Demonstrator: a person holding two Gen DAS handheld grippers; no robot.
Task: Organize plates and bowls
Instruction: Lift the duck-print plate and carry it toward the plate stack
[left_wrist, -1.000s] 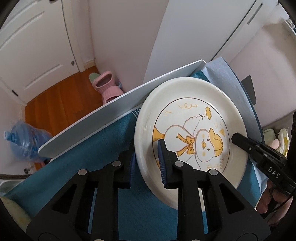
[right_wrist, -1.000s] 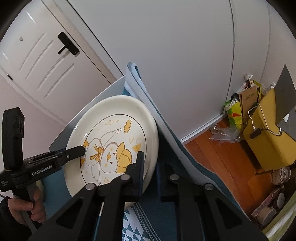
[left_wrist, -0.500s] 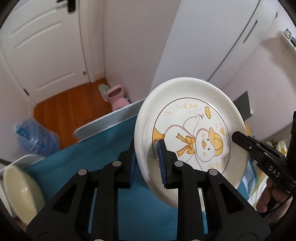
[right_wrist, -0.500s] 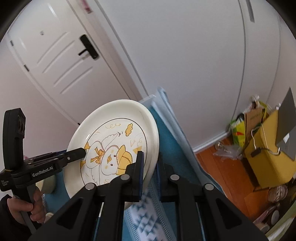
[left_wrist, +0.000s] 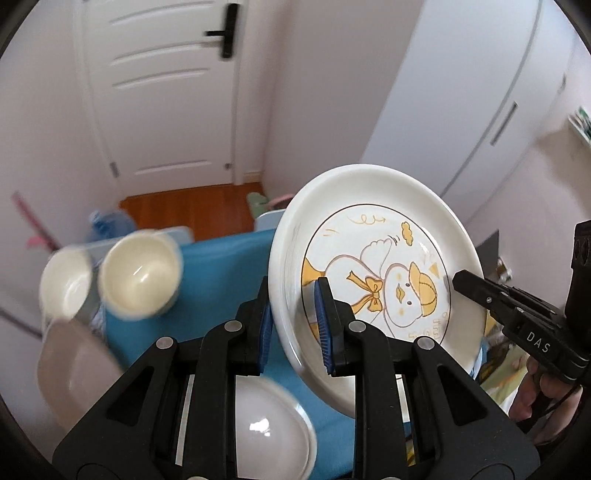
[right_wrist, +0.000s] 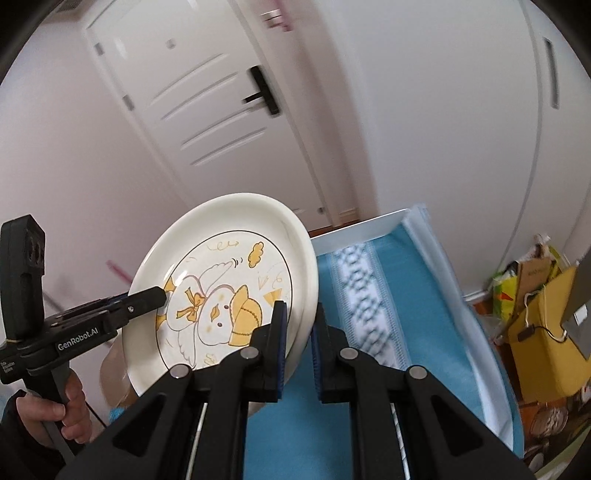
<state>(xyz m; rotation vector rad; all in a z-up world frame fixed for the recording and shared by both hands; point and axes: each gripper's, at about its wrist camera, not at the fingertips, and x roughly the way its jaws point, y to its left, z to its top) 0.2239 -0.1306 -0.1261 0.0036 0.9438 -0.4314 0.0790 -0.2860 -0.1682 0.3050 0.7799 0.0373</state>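
The left tongs (left_wrist: 293, 325) are squeezed tight and point down at a slant. The right tongs (right_wrist: 297, 341) are squeezed tight too. A hand (right_wrist: 61, 411) grips the left handle from below.

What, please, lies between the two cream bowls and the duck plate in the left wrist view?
Only bare blue tablecloth separates the bowls from the duck plate, in the left wrist view.

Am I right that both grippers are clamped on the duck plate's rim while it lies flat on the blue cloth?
Not flat: the duck plate is held tilted above the blue cloth, as the left wrist view shows. The left gripper and right gripper do clamp its rim.
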